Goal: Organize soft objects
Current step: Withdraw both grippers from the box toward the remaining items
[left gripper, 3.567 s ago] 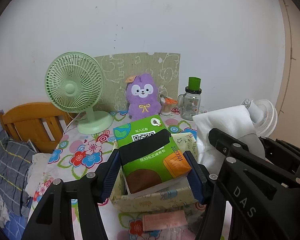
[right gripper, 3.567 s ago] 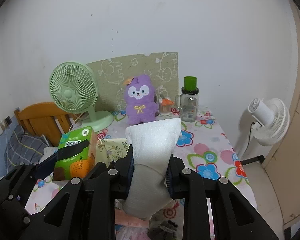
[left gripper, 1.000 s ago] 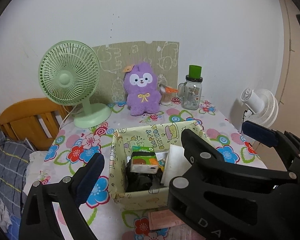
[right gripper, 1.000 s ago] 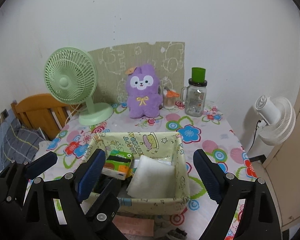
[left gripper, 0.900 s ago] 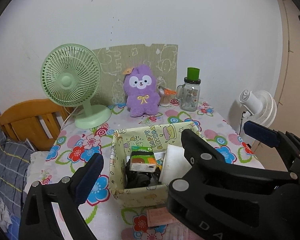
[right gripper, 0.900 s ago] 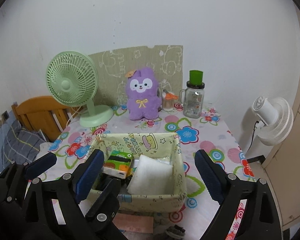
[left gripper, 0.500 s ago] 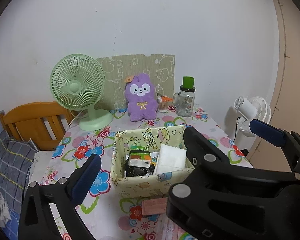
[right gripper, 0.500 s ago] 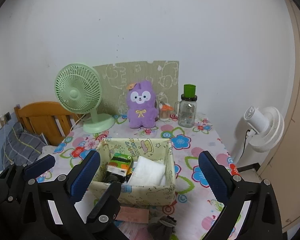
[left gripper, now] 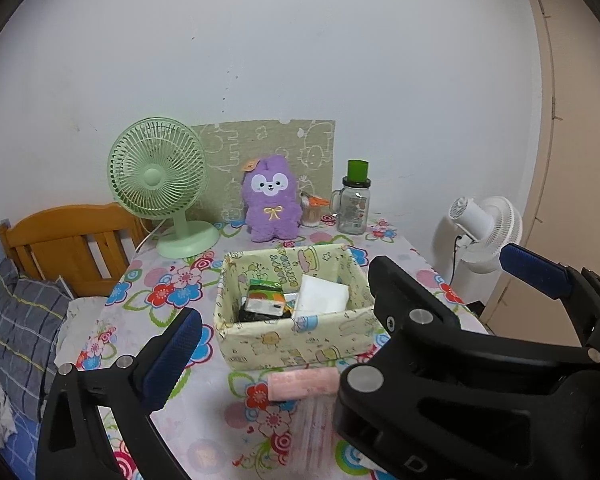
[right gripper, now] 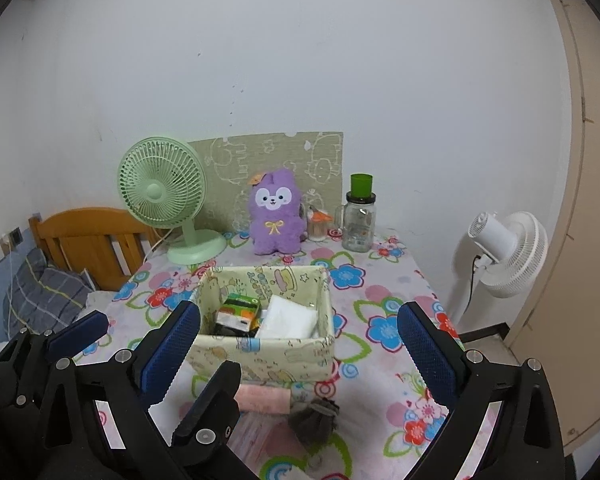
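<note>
A pale yellow patterned fabric box (left gripper: 296, 340) (right gripper: 268, 350) stands mid-table. Inside it lie a green tissue pack (left gripper: 265, 298) (right gripper: 238, 312) and a white soft pack (left gripper: 322, 296) (right gripper: 288, 322). A pink rolled cloth (left gripper: 302, 384) (right gripper: 264, 398) lies in front of the box, and a dark grey crumpled cloth (right gripper: 314, 418) lies beside it. A purple plush (left gripper: 271, 200) (right gripper: 276, 214) sits at the back. My left gripper (left gripper: 348, 304) is open and empty, pulled back above the table's near edge. My right gripper (right gripper: 298, 348) is open and empty too, the box showing between its fingers.
A green desk fan (left gripper: 160, 184) (right gripper: 164, 200) stands back left, a glass jar with green lid (left gripper: 354, 204) (right gripper: 359, 216) back right. A white standing fan (right gripper: 500, 252) is off the table's right side. A wooden bed frame (left gripper: 68, 240) is at the left.
Both grippers let go of the tissue pack and the white pack, which now lie in the box. Both grippers have since opened wide and drawn back and up from the table.
</note>
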`<state>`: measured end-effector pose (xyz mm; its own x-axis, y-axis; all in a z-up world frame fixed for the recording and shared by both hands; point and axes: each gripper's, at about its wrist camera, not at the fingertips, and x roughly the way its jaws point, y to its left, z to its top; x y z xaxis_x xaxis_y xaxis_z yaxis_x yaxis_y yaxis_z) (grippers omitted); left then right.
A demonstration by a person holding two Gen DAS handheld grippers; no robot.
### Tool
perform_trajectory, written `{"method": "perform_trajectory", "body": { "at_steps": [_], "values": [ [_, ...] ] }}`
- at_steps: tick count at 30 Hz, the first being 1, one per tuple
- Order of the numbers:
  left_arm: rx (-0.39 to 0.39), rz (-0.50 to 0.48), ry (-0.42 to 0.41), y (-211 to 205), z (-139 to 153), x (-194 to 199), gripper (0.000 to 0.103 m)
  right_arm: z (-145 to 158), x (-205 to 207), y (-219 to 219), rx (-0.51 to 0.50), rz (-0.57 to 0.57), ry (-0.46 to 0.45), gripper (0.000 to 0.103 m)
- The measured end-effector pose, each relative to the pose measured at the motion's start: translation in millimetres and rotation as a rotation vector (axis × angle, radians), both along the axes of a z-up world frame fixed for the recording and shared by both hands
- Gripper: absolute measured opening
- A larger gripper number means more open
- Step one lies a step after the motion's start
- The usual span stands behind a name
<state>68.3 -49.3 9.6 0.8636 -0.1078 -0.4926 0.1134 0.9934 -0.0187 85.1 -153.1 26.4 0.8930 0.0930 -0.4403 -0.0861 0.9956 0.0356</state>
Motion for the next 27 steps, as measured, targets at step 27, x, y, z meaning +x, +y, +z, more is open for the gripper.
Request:
{"method": "perform_trajectory", "body": {
  "at_steps": [27],
  "values": [
    [-0.049, 0.009, 0.061, 1.0, -73.8, -21.6, 0.103, -72.2, -29.5, -10.3, 0.036, -0.014, 0.062, 0.1]
  ]
}}
